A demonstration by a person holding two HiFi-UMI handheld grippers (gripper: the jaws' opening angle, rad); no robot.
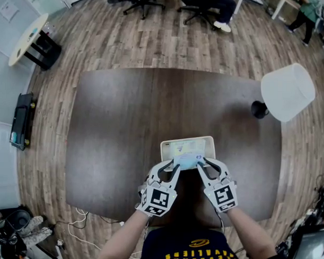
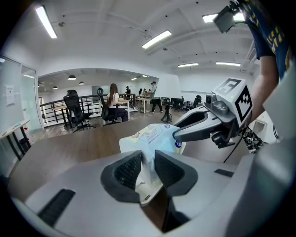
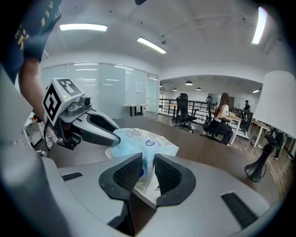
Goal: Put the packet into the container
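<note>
A light blue packet (image 1: 188,161) hangs over the near rim of a cream rectangular container (image 1: 186,145) on the dark brown table (image 1: 119,135). My left gripper (image 1: 174,166) is shut on the packet's left end, and my right gripper (image 1: 202,164) is shut on its right end. In the left gripper view the packet (image 2: 152,138) is pinched between the ribbed pads (image 2: 128,170), with the right gripper (image 2: 178,137) at its far end. The right gripper view shows the packet (image 3: 144,141) squeezed between its pads (image 3: 167,175), with the left gripper (image 3: 113,140) opposite.
A white lamp shade (image 1: 288,91) on a black base (image 1: 259,109) stands at the table's right. Office chairs (image 1: 142,1) and a seated person (image 2: 112,102) are beyond the table. A small round side table (image 1: 27,37) stands far left. The table's front edge is just under my grippers.
</note>
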